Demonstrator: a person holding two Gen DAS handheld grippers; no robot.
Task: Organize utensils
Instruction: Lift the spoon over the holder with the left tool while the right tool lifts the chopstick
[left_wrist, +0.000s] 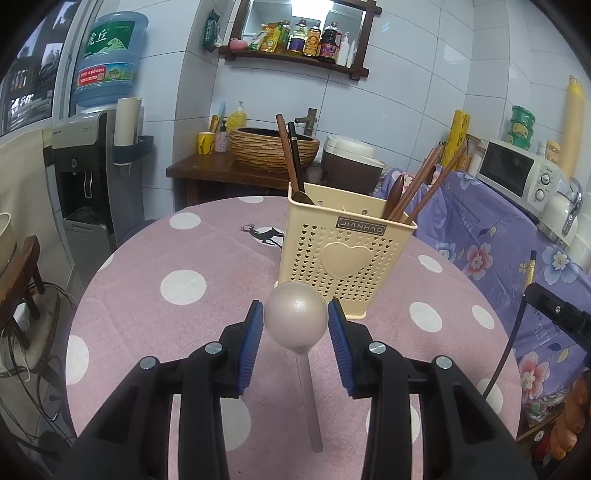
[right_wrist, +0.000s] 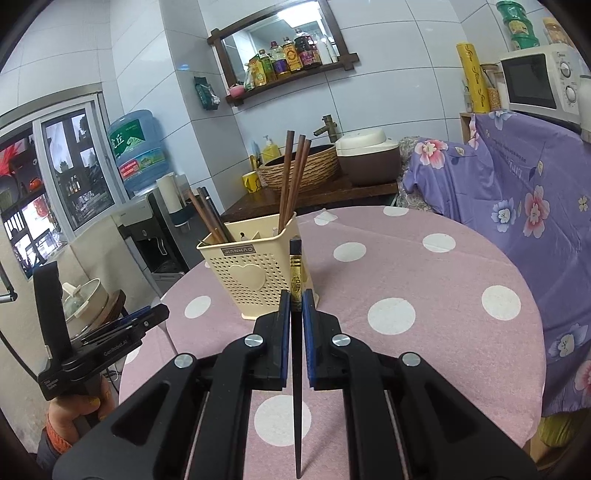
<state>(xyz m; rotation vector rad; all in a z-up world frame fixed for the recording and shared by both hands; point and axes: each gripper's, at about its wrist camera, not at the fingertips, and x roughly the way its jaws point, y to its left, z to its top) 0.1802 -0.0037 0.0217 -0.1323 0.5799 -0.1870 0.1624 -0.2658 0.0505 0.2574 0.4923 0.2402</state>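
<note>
Clenched, my right gripper (right_wrist: 295, 301) grasps a black chopstick (right_wrist: 295, 273) before the cream holder (right_wrist: 247, 273), while my left gripper (left_wrist: 295, 314) brackets a silver spoon (left_wrist: 295, 314), its grasp unclear.
</note>
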